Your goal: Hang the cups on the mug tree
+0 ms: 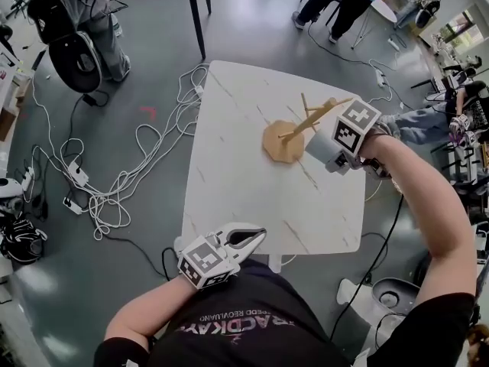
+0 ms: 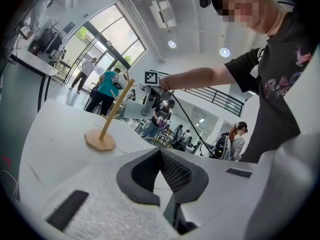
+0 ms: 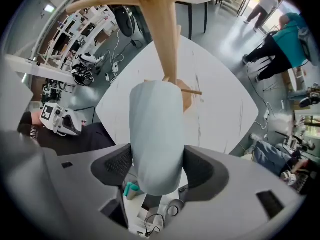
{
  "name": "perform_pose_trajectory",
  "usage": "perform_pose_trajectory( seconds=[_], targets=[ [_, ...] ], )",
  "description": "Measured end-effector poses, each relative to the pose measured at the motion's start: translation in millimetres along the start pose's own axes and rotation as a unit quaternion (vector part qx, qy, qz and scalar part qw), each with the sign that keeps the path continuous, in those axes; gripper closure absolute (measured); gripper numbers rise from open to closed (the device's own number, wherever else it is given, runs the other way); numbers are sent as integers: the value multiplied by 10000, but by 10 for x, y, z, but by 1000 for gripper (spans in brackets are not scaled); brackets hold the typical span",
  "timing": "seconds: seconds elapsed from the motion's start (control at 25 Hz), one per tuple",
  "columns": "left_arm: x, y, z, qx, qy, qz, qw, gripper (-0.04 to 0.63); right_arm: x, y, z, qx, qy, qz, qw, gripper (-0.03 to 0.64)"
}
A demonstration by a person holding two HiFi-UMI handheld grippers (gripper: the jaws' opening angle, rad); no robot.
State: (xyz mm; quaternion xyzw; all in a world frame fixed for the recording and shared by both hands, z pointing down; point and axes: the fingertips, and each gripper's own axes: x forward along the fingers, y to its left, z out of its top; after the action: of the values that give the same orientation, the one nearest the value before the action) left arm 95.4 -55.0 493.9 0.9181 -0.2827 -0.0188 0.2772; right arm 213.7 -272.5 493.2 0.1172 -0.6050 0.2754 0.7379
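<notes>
Pinching pale grey-blue cup [image 3: 155,134] in right gripper [image 3: 157,166] jaws beside wooden mug tree [image 1: 284,142]; left gripper [image 1: 256,238] jaws pressed together, empty, near side

Left tool [image 1: 246,240] sits low, close to the torso, jaws together with nothing between them. Left forearm [image 1: 145,312] is bent in near the body. Right arm [image 1: 428,205] reaches forward, elbow bent. Right tool [image 1: 328,153] is raised, jaws clamped on both sides of a pale blue cup [image 3: 155,134].
</notes>
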Motion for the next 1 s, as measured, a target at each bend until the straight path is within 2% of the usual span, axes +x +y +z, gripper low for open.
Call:
perform_pose_trajectory(
  seconds=[0.48, 1.0],
  targets=[
    [-118, -27, 75, 78, -35, -388, 9992, 601, -49, 33, 101, 198, 272, -691, 9970, 307],
    [-384, -111, 96, 217, 238, -770, 9965, 601, 5, 88, 232, 639, 361, -1309, 9887, 307]
  ],
)
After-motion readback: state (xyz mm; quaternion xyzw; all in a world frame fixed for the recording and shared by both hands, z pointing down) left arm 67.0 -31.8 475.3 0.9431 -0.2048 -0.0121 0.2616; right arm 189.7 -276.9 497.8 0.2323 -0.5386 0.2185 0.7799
